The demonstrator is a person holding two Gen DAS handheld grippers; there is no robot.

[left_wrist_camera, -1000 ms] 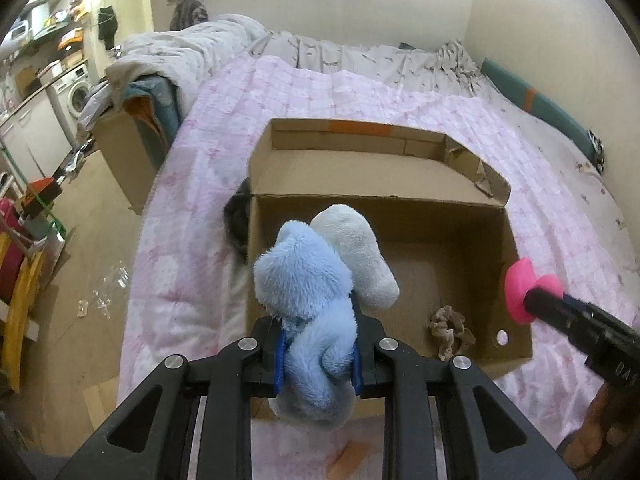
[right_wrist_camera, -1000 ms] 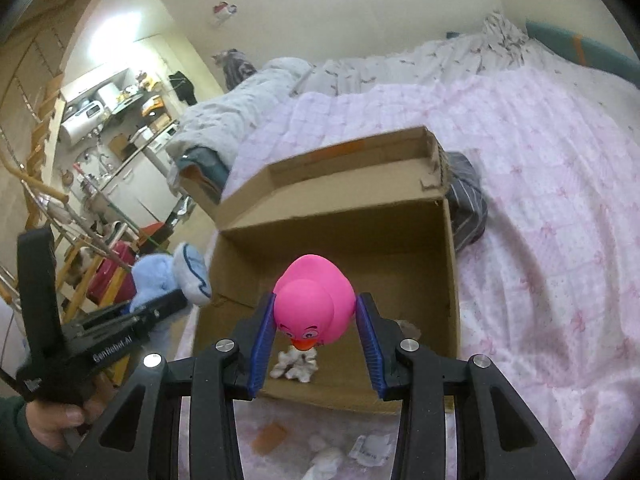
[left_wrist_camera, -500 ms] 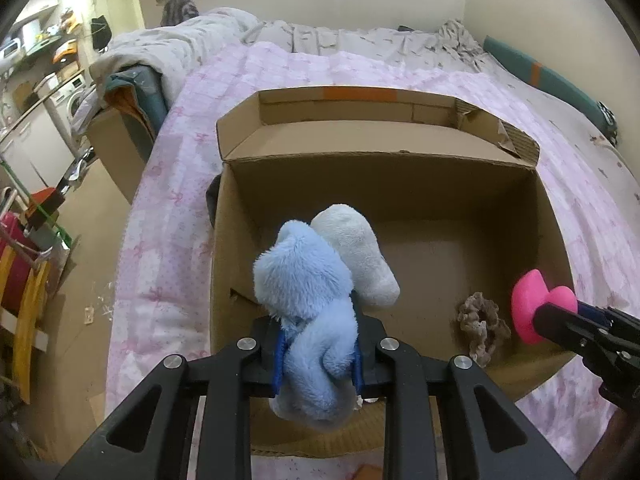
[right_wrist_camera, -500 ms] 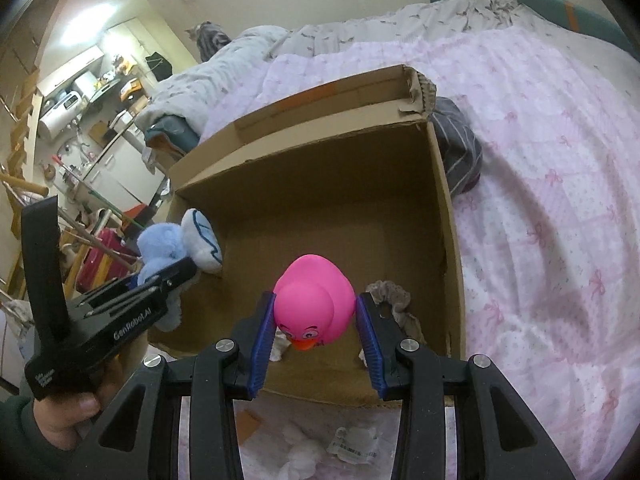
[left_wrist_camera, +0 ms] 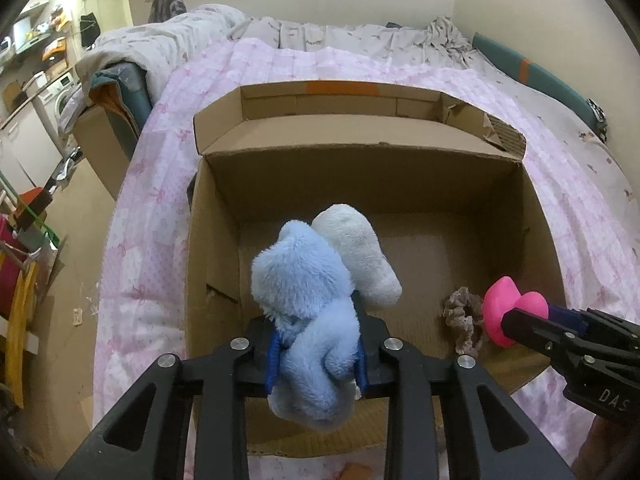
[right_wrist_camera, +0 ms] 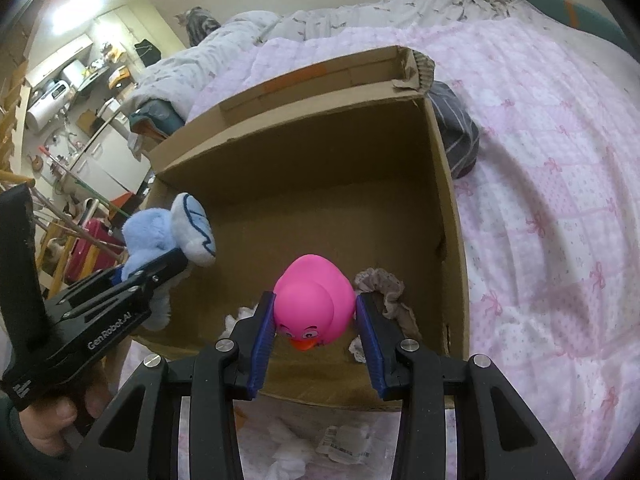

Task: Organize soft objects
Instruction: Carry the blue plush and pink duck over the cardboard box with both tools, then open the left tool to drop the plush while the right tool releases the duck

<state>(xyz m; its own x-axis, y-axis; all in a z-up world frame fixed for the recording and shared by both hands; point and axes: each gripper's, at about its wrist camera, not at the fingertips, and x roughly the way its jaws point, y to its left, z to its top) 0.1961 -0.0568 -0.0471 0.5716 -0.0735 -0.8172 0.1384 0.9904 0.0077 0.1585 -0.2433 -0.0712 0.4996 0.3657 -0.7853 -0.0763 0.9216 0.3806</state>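
Note:
An open cardboard box [left_wrist_camera: 536,216] [right_wrist_camera: 448,184] sits on a pink quilted bed. My left gripper [left_wrist_camera: 316,356] is shut on a light-blue and white plush toy [left_wrist_camera: 308,292], held over the box's near left corner; it also shows in the right wrist view [right_wrist_camera: 160,236]. My right gripper [right_wrist_camera: 316,328] is shut on a pink rubber duck [right_wrist_camera: 314,304], held over the box's near right part; the duck also shows in the left wrist view [left_wrist_camera: 500,312]. A beige scrunchie [left_wrist_camera: 464,320] [right_wrist_camera: 390,292] lies on the box floor.
A dark striped cloth [right_wrist_camera: 456,132] lies beside the box's far right corner. Crumpled white paper and a label [right_wrist_camera: 340,446] lie on the quilt in front of the box. A heaped grey duvet [left_wrist_camera: 168,44] is at the bed's far left. The floor with clutter is to the left.
Both grippers moved forward and down toward the box, so it looks larger and closer. The plush and the duck now hang over the box interior.

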